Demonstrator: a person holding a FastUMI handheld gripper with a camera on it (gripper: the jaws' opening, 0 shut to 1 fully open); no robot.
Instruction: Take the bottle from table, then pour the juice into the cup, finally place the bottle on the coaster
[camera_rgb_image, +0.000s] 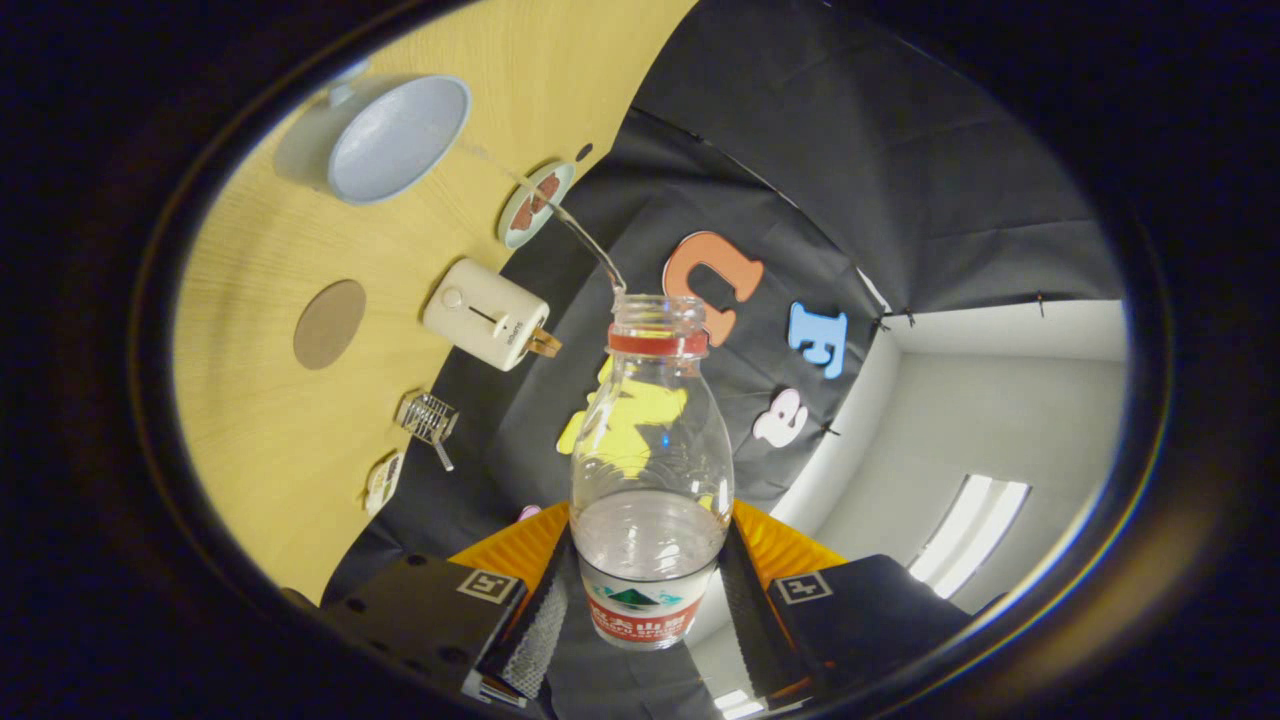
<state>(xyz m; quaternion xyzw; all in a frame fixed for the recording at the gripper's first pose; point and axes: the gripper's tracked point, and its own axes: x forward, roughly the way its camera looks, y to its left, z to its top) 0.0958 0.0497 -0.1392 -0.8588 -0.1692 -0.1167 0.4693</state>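
Between the gripper (650, 590) fingers, clamped at its labelled base, the clear plastic bottle (651, 470) is pouring a thin stream toward the pale blue cup (400, 138); light, slippery, crushable.

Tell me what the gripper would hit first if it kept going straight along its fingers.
The gripper is shut on the bottle, so that travels with it. Beyond the bottle's open neck the line meets the black cloth wall, probably first. The stream arcs aside toward the cup; the table lies off that line.
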